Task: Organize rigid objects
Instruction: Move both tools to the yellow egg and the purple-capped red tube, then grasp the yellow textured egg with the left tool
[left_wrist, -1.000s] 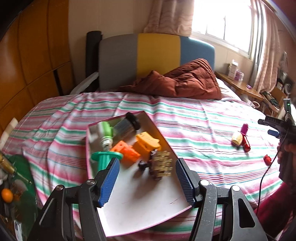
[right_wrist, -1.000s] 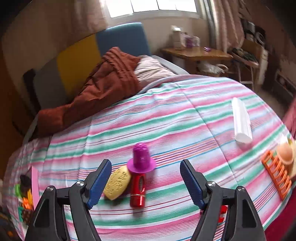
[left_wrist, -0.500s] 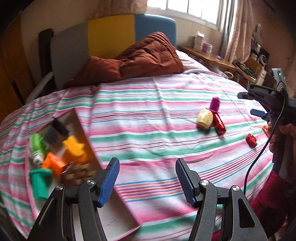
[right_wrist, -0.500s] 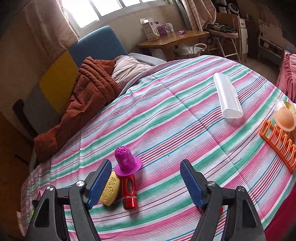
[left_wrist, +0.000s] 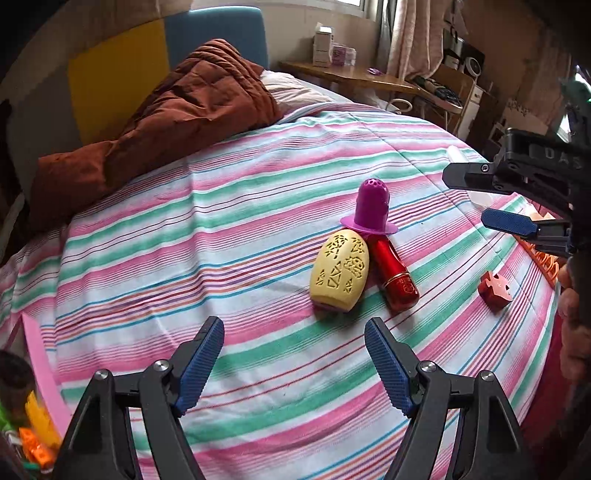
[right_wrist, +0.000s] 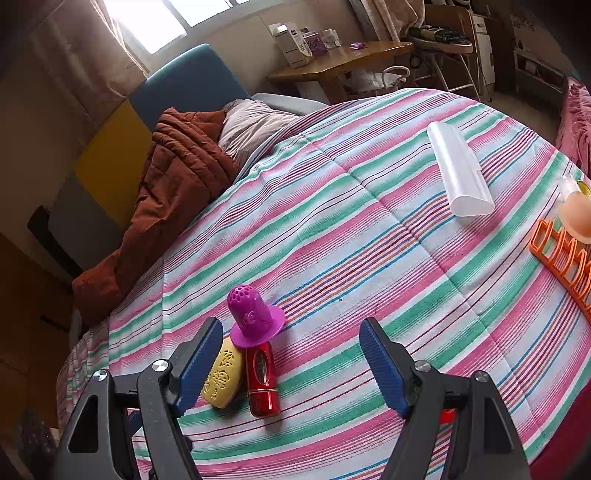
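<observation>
A yellow patterned egg-shaped piece (left_wrist: 340, 274), a red cylinder (left_wrist: 393, 275) and a purple perforated cap (left_wrist: 370, 206) lie together on the striped bedspread. My left gripper (left_wrist: 295, 363) is open and empty, just short of them. The same three show in the right wrist view: yellow piece (right_wrist: 224, 373), red cylinder (right_wrist: 261, 380), purple cap (right_wrist: 255, 315). My right gripper (right_wrist: 291, 363) is open and empty, with the group by its left finger. A small red block (left_wrist: 495, 288) lies to the right. The pink tray (left_wrist: 44, 373) of toys is at the far left edge.
A clear plastic case (right_wrist: 458, 170) lies far right on the bed. An orange rack (right_wrist: 565, 254) with a peach round piece (right_wrist: 576, 218) sits at the right edge. A brown quilt (left_wrist: 155, 122) is piled at the headboard. The right gripper (left_wrist: 517, 206) shows in the left view.
My left gripper swung right from over the pink tray to the yellow, red and purple group. My right gripper drifted right, so the group slid toward its left finger.
</observation>
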